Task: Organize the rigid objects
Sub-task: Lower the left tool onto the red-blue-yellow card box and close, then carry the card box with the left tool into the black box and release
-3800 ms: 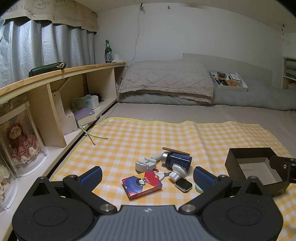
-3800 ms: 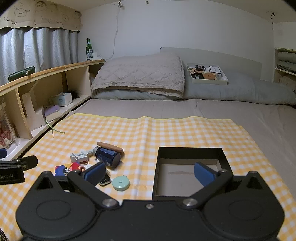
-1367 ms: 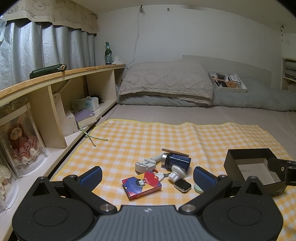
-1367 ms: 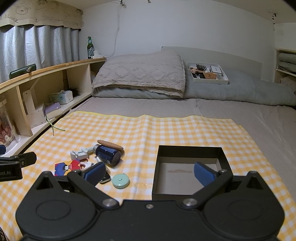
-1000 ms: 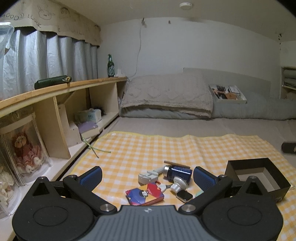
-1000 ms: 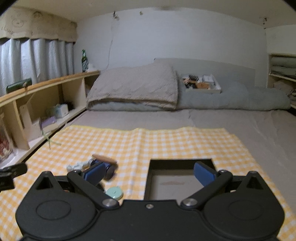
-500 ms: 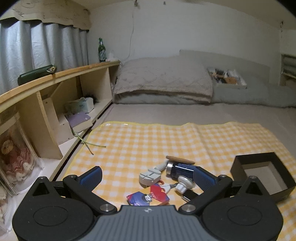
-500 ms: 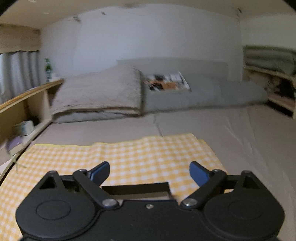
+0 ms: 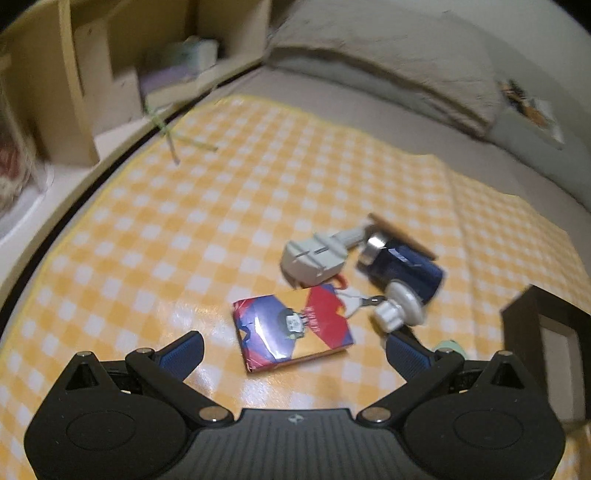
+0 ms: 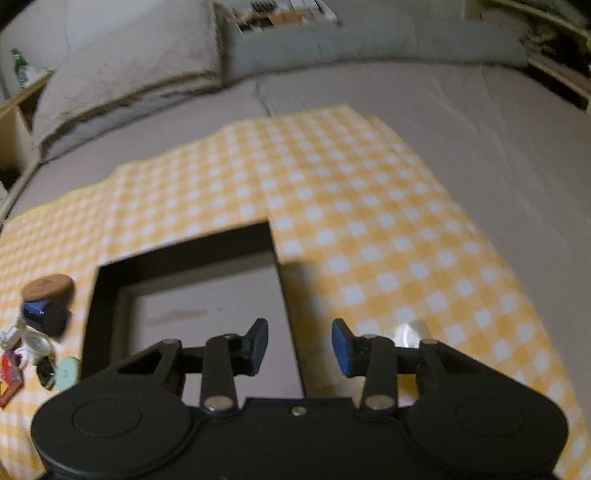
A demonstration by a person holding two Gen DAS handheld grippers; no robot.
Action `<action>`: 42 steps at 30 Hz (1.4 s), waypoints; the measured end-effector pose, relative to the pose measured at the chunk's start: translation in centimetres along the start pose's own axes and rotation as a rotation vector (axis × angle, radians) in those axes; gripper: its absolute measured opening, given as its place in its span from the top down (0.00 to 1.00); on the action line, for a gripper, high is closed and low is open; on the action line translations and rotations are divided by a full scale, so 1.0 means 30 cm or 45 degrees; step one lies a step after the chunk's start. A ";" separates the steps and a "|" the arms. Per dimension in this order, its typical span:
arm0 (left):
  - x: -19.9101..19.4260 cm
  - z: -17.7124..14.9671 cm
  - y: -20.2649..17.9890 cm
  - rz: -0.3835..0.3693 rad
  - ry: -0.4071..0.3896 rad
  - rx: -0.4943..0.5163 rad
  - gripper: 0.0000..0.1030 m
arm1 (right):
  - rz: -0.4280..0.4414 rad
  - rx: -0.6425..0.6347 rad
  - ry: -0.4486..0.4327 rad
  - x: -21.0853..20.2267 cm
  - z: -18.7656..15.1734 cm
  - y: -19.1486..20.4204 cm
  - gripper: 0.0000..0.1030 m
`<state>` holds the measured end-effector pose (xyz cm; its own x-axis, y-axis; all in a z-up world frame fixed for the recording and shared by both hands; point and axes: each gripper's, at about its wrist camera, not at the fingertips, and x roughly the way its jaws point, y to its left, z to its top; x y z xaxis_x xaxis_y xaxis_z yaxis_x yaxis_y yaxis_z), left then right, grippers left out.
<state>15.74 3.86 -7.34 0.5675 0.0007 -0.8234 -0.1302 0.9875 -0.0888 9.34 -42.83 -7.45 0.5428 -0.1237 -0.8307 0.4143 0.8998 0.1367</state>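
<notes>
A red and blue card box (image 9: 291, 329) lies flat on the yellow checked mat (image 9: 207, 206), just ahead of my open left gripper (image 9: 293, 352). Behind it lie a grey clamp-like tool (image 9: 314, 256), a dark blue jar (image 9: 402, 267) on its side, a thin wooden piece (image 9: 402, 230) and a white knob (image 9: 400, 310). The black open box (image 10: 177, 295) lies under my right gripper (image 10: 299, 347), whose partly closed, empty jaws straddle the box's right wall (image 10: 290, 321). The box also shows in the left wrist view (image 9: 550, 332). The pile shows at the right view's left edge, with a mint disc (image 10: 68, 373).
A wooden shelf unit (image 9: 85, 85) runs along the left of the bed. A grey pillow (image 9: 388, 66) and a tray of small items (image 10: 280, 14) lie at the head. Bare grey mattress (image 10: 498, 155) lies right of the mat.
Both grippers have tilted down and dropped toward the mat. The left came close over the card box. The right's jaws narrowed and moved over the black box's right wall.
</notes>
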 end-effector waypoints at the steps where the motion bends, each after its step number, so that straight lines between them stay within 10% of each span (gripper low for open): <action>1: 0.025 0.006 -0.001 0.014 0.025 -0.024 0.00 | -0.018 0.013 0.017 0.017 -0.003 -0.008 0.67; 12: 0.213 0.047 -0.017 0.137 0.154 -0.166 0.00 | 0.033 -0.015 0.111 0.109 0.005 0.006 0.94; 28: 0.295 0.069 -0.067 0.213 0.167 -0.208 0.13 | -0.002 -0.066 0.115 0.136 0.026 0.027 0.94; 42: 0.138 -0.015 -0.181 -0.079 0.179 -0.099 0.13 | 0.014 -0.073 0.137 0.138 0.025 0.040 0.95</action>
<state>18.42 -1.57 -10.52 0.4578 -0.0876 -0.8847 -0.1636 0.9698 -0.1807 12.62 -42.59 -10.32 0.4644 -0.0712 -0.8828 0.3646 0.9237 0.1173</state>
